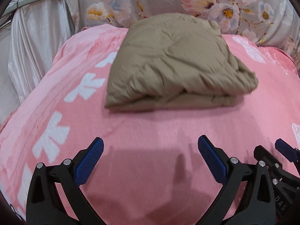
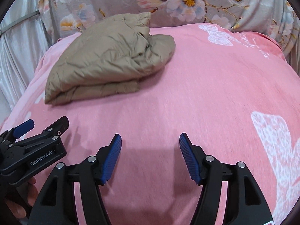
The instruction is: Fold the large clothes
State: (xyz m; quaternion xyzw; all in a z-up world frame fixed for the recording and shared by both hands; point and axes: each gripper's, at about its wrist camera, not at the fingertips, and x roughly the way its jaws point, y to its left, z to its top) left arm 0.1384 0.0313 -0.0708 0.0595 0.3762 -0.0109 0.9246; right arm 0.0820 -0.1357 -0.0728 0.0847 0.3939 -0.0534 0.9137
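Note:
A tan puffy jacket (image 1: 174, 63) lies folded into a thick bundle on the pink blanket (image 1: 142, 131), toward the far side of the bed; in the right wrist view the jacket (image 2: 108, 60) sits at the upper left. My left gripper (image 1: 150, 144) hovers over bare blanket in front of the bundle, open, nothing between its blue pads. My right gripper (image 2: 150, 140) is also open and empty, well short of the jacket. Each gripper shows in the other's view: the right gripper (image 1: 277, 153) at the lower right, the left gripper (image 2: 43, 125) at the lower left with a hand below it.
The pink blanket (image 2: 206, 93) with white flower prints covers the bed. A grey floral cloth (image 1: 168, 1) rises behind it. White satin drapery (image 1: 31, 43) hangs at the left beside the bed's edge.

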